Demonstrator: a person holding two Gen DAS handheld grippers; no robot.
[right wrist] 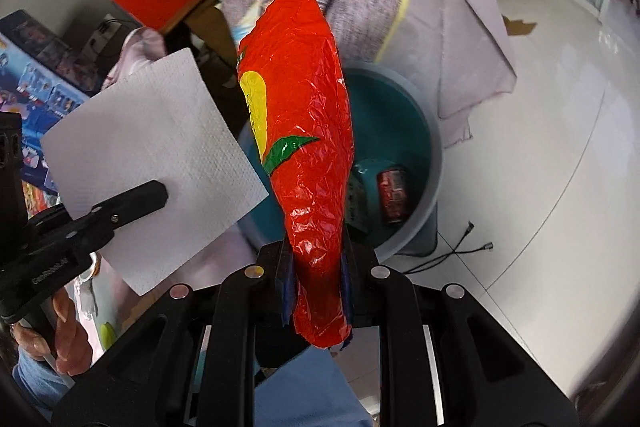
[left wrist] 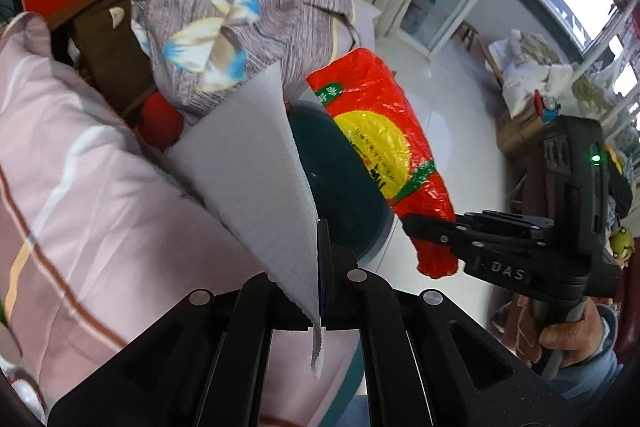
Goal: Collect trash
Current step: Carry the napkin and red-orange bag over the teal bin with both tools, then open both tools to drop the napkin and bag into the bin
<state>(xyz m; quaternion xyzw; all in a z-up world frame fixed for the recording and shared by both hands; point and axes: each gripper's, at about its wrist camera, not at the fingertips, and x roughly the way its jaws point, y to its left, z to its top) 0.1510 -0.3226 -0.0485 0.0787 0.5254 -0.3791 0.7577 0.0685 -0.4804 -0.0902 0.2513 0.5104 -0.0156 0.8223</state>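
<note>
Left gripper (left wrist: 322, 227) clamped on a tissue (left wrist: 248, 163), right gripper (right wrist: 318, 259) clamped on a red wrapper (right wrist: 304, 131); both hang over the teal bin (right wrist: 434, 163). Centre each over the opening before letting go, since the tissue probably drifts. Glossy white floor (right wrist: 540, 147), bedding left, what looks like a can already in the bin.

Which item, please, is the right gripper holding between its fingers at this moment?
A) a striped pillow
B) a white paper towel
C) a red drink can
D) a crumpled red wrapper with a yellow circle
D: in the right wrist view the red wrapper is clamped in the right gripper, above the teal bin; the paper towel sits in the left gripper, and a red can lies in the bin.
</note>
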